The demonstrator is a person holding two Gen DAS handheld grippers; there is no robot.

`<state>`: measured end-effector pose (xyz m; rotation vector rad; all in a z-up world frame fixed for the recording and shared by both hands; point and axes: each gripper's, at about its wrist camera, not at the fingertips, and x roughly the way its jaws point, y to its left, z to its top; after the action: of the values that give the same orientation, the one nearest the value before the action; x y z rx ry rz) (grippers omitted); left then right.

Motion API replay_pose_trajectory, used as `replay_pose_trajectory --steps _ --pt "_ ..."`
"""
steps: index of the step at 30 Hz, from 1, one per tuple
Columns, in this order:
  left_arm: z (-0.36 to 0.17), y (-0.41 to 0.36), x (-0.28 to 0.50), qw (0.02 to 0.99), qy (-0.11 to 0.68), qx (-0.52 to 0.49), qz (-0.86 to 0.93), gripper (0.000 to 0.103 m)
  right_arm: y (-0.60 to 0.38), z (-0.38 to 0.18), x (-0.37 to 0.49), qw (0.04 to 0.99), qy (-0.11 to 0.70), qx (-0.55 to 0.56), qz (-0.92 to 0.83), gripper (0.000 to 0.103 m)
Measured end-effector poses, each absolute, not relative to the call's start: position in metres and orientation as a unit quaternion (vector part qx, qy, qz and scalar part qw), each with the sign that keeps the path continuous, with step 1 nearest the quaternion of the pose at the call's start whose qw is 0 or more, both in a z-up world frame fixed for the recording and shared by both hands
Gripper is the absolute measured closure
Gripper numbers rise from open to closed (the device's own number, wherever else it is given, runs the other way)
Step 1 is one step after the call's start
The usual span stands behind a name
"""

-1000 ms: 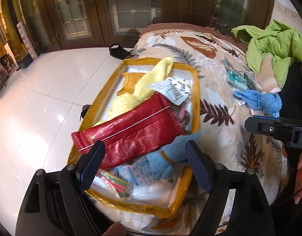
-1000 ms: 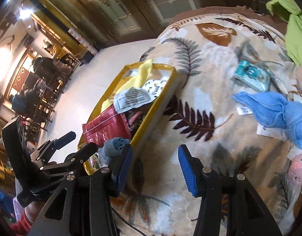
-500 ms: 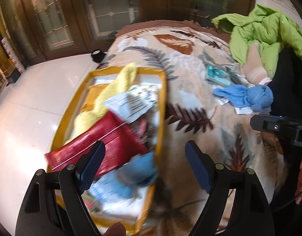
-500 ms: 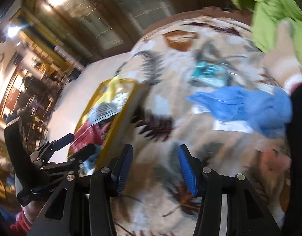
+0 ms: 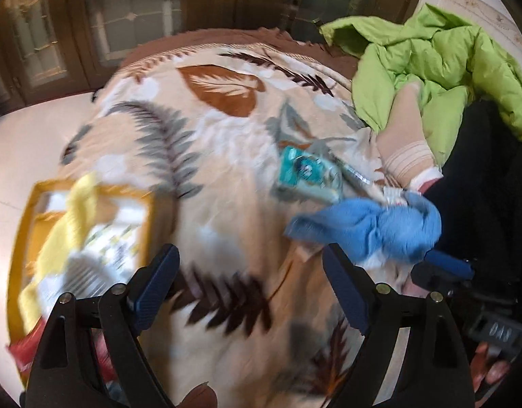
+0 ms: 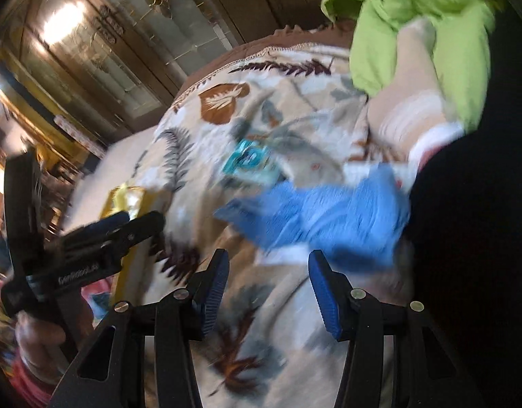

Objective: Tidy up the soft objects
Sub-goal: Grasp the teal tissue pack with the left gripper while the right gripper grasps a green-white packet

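A knotted blue cloth (image 5: 369,227) (image 6: 325,217) lies on the leaf-patterned blanket (image 5: 227,142) (image 6: 288,306). A teal packet (image 5: 305,173) (image 6: 250,163) lies just beyond it. My left gripper (image 5: 250,285) is open over the blanket, the cloth just ahead of its right finger. My right gripper (image 6: 267,289) is open, close before the cloth with nothing between its fingers. A yellow-rimmed bag (image 5: 23,224) (image 6: 125,200) at the left holds a yellow cloth (image 5: 64,224), packets and a red pouch (image 5: 19,353).
A green quilted jacket (image 5: 441,68) (image 6: 414,23) is heaped at the back right beside a beige sock-like piece (image 5: 407,139) (image 6: 407,108). A dark garment (image 5: 488,204) lies to the right. White floor (image 5: 19,142) and wooden glass doors (image 5: 125,17) lie beyond the bed.
Both grippers have swung right, away from the yellow-rimmed bag and toward the blue cloth. Both views are blurred by the motion. Both stay open.
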<state>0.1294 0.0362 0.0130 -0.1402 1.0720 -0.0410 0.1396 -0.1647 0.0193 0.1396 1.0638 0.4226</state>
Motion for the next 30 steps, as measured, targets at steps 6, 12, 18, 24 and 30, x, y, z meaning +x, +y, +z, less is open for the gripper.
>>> replay_pose_trajectory --steps 6,12,18,24,30 --pt "-0.014 0.018 0.178 0.842 0.537 -0.037 -0.022 0.016 -0.141 0.025 0.179 0.856 0.479 -0.039 0.191 0.051" --pt "-0.025 0.010 0.207 0.837 0.546 -0.006 -0.031 0.016 -0.117 -0.011 0.218 0.827 0.515 -0.108 0.199 0.060" --pt "-0.032 0.007 0.222 0.829 0.558 -0.007 -0.045 0.016 -0.134 -0.013 0.237 0.831 0.516 -0.059 0.199 0.086" --pt "-0.035 -0.003 0.230 0.821 0.569 -0.023 -0.046 0.016 -0.155 -0.010 0.240 0.839 0.509 0.002 0.193 0.088" --pt "-0.040 -0.028 0.243 0.811 0.583 -0.015 -0.057 0.016 -0.170 -0.012 0.249 0.832 0.516 0.052 0.196 0.088"
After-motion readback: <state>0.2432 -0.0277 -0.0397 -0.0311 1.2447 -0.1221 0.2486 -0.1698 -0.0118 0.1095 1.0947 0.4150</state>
